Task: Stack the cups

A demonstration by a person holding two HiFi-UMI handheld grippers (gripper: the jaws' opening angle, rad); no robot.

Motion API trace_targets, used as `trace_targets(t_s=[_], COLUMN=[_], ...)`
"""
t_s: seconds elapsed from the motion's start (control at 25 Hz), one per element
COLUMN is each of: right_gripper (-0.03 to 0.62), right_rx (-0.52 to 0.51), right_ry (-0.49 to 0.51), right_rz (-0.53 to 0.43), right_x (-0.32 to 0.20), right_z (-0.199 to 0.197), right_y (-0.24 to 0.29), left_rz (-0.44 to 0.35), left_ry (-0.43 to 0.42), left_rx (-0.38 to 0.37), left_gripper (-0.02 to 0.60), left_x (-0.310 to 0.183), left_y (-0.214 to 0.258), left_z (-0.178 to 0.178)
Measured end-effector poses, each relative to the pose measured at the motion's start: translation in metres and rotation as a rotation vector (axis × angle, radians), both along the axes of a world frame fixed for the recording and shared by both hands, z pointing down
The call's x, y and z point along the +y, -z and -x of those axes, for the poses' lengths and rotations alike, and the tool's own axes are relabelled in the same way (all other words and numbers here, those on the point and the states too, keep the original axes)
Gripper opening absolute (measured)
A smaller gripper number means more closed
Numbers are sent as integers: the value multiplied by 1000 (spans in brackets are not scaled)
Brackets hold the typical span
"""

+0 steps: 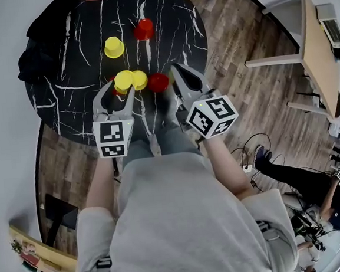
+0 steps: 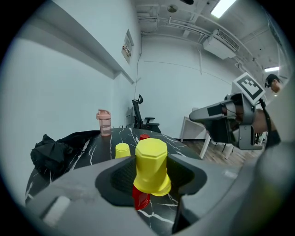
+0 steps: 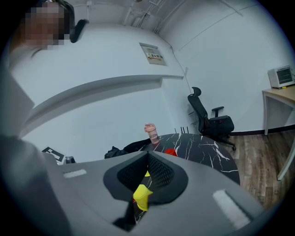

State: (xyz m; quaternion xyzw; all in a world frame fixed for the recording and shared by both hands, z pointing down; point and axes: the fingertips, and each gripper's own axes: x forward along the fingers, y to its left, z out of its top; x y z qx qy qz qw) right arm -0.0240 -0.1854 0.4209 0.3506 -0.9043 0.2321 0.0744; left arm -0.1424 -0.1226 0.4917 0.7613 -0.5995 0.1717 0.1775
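On the black marble table [image 1: 86, 119], my left gripper [image 1: 117, 89] is shut on an upturned yellow cup [image 1: 123, 79] [image 2: 151, 165]. That cup hangs just over a red cup [image 2: 140, 200] that is mostly hidden beneath it. A second yellow cup [image 1: 140, 80] and a red cup [image 1: 158, 82] stand right beside them. Farther back are one more yellow cup [image 1: 114, 47] [image 2: 122, 150] and one more red cup [image 1: 144, 29] [image 2: 144, 136]. My right gripper [image 1: 177, 71] [image 3: 148, 159] is shut on nothing, just right of the near red cup; a yellow cup [image 3: 142, 196] shows below its jaws.
A black bag [image 1: 37, 54] [image 2: 54, 152] lies at the table's far left edge, with a pink bottle [image 2: 104, 122] [image 3: 150, 131] beside it. An office chair [image 3: 209, 122] stands beyond the table. A wooden desk [image 1: 319, 48] and another person [image 1: 316, 187] are on the right.
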Motion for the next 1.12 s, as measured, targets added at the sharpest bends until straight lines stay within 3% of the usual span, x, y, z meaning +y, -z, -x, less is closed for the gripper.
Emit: trace_targets(t_s=[0.36, 0.48, 0.56, 0.72, 1.12], right_gripper=[3, 3, 3, 3, 3], right_rx=[-5, -5, -6, -9, -10], right_ry=[-25, -27, -22, -4, 93], right_rz=[9, 10, 10, 10, 21], right_x=[-1, -1, -1, -7, -21], right_z=[-20, -22, -22, -24, -4], right_y=[-1, -1, -1, -1, -7], left_rz=[-10, -11, -13, -54, -194], left_ry=[-1, 2, 2, 22, 247], left_rx=[-43, -26, -7, 29, 61], left_gripper=[224, 235, 279, 282, 24], left_x=[-2, 0, 2, 3, 24], left_y=[-9, -10, -9, 6, 59], left_z=[-8, -6, -6, -7, 24])
